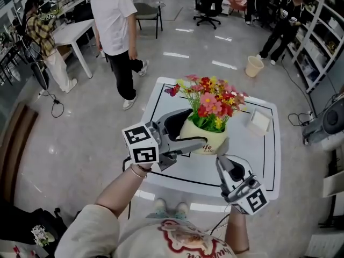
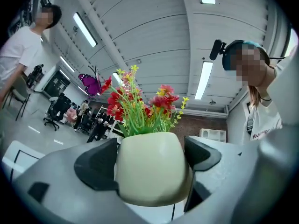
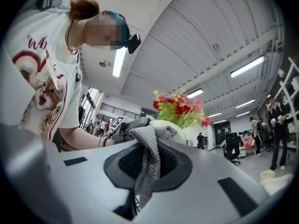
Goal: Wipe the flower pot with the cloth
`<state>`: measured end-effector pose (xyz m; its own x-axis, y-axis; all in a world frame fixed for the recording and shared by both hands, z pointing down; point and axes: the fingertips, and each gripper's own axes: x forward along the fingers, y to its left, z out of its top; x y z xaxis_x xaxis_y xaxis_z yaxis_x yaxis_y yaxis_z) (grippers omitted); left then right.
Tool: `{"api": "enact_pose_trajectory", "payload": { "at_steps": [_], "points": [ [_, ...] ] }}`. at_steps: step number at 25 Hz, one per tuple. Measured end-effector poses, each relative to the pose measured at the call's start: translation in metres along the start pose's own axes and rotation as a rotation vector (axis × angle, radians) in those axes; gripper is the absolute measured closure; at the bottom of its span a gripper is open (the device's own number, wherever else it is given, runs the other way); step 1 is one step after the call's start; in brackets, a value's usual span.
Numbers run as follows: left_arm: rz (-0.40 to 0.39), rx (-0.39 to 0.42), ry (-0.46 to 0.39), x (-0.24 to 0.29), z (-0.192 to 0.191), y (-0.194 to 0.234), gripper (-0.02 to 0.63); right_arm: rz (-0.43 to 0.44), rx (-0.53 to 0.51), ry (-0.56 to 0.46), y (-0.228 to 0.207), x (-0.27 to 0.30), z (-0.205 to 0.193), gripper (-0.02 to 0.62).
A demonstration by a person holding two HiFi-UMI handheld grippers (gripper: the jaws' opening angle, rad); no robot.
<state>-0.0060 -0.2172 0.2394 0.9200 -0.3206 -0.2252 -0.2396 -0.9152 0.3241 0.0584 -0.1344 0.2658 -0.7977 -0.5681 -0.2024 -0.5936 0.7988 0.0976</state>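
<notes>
Left gripper (image 2: pixel 148 161) was clamped across the cream flower pot (image 1: pixel 207 140), which sat mid-counter (image 1: pixel 258 163). Right gripper (image 3: pixel 145 171) was pinched shut on the grey cloth (image 3: pixel 152 139), its free end reaching the pot's near-right side.

Risks, as judged:
- The smooth rounded wall could slip or twist in the jaws under wiping pressure.
- A hard push could tip the pot (top-heavy with blooms).
- The thin cloth could pull free.

Pot held a full bunch of red, pink and yellow flowers (image 1: pixel 210 104) plus a purple butterfly (image 2: pixel 91 84). Small white box (image 1: pixel 259 121) stood far right on the counter, contents not visible.
</notes>
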Motion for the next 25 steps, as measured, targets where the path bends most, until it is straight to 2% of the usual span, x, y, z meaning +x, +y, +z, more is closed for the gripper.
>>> {"api": "enact_pose_trajectory", "payload": {
  "at_steps": [4,11,16,21,25],
  "points": [
    [-0.084,0.035,-0.062,0.0,0.015,-0.007,0.146,-0.069,0.035,-0.052,-0.05,-0.01,0.007,0.581],
    [-0.211,0.037,-0.123,0.003,0.03,-0.038,0.146,0.041,0.186,-0.158,-0.078,0.017,0.044,0.581],
    [-0.22,0.055,-0.143,0.005,0.032,-0.045,0.146,0.168,0.28,-0.253,-0.066,0.01,0.059,0.584],
    [-0.187,0.075,-0.141,0.003,0.027,-0.036,0.146,0.181,0.266,-0.219,-0.056,0.008,0.053,0.584],
    [-0.149,0.071,-0.148,0.005,0.028,-0.031,0.146,0.157,0.205,-0.175,-0.047,0.006,0.054,0.584]
  ]
}}
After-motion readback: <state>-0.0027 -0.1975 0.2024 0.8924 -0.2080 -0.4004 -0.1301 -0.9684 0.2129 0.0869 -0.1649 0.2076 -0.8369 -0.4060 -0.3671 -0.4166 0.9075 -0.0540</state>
